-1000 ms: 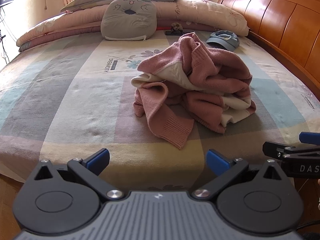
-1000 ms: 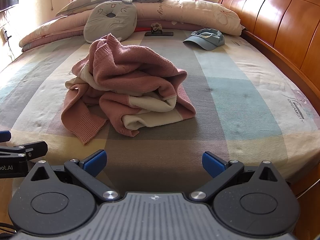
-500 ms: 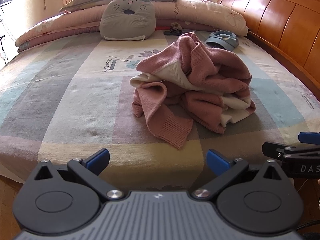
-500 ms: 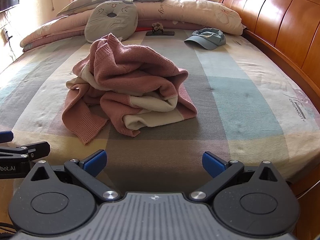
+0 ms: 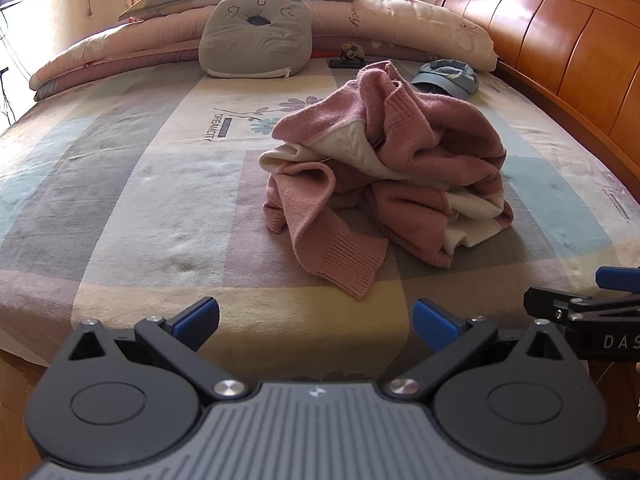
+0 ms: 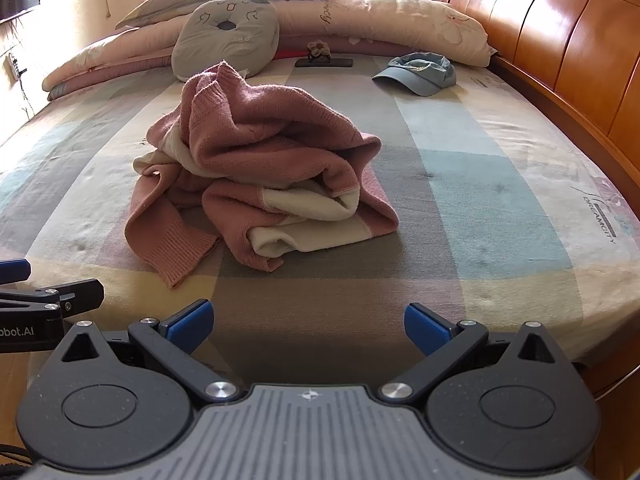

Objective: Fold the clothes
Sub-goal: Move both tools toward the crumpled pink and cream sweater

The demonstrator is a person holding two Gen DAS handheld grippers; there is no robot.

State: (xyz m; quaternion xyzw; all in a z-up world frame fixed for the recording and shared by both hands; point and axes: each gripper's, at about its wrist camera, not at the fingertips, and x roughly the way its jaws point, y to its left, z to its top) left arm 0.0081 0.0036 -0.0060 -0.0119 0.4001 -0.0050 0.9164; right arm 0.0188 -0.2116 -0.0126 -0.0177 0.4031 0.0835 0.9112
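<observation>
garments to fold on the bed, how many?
1: a pink-and-cream sweater crumpled mid-bed, ahead of both open tools. Something could be buried in the heap. The blue cap lies apart, near the headboard.

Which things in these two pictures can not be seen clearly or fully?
- Sweater: crumpled in both views, so its own folds hide the neckline and one sleeve.
- Right gripper: cut off by the left view's right edge.
- Dark flat object: too small to identify.
- Cap: partly behind the sweater in the left view.

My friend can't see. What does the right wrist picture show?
A crumpled pink and cream sweater lies on a checked bed, beyond the open, empty right gripper. A blue cap sits further back.
</observation>
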